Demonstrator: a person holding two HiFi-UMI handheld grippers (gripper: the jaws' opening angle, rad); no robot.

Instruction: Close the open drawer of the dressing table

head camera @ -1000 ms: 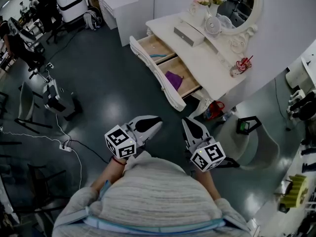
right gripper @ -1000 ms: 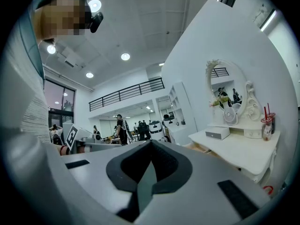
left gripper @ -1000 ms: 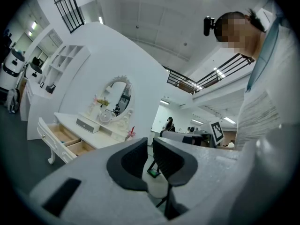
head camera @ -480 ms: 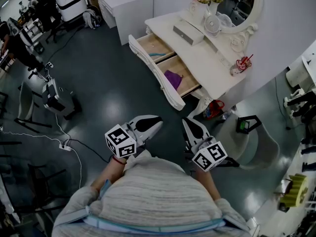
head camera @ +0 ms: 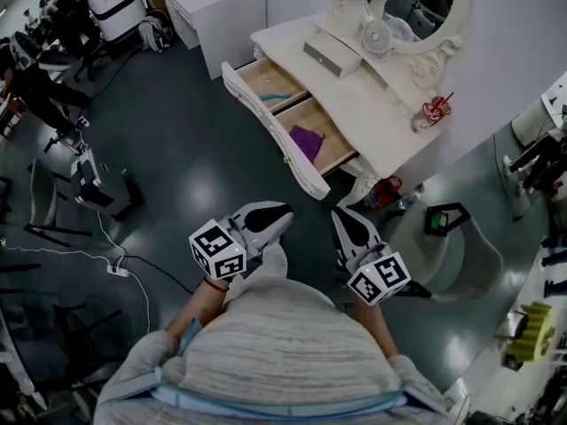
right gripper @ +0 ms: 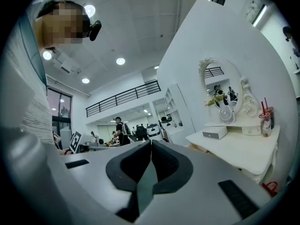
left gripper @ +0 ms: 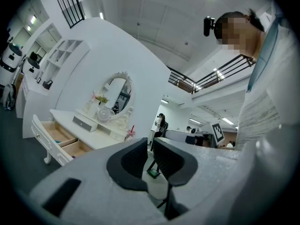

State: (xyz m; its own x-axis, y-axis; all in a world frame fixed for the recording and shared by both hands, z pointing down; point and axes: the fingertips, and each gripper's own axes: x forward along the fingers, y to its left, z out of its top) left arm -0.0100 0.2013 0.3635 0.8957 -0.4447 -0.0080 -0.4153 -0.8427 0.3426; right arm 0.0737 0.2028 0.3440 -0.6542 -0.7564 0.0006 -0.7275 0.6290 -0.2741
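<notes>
The white dressing table [head camera: 381, 104] stands at the upper right of the head view. Its wide drawer [head camera: 266, 127] is pulled out toward me, with a purple cloth [head camera: 308, 140] in the right half. Both grippers are held level near my body, well short of the drawer front. My left gripper [head camera: 282, 215] has a narrow gap between its jaws and holds nothing. My right gripper [head camera: 341, 220] has its jaws together, empty. In the left gripper view the left gripper [left gripper: 150, 146] has the drawer [left gripper: 56, 137] at its far left. The right gripper [right gripper: 151, 146] shows the table [right gripper: 234, 146] at right.
On the tabletop are an oval mirror [head camera: 416, 7], a small fan [head camera: 379, 35], a white box [head camera: 332, 57] and a red cup [head camera: 434, 112]. A red bag [head camera: 383, 193] lies by the table leg. A black stand [head camera: 443, 220] is at right. A cable and power strip [head camera: 115, 268] are at left.
The dressing table has slid slightly up and left in the head view as I and both grippers drifted a little. The jaws look the same and the drawer stays open.
</notes>
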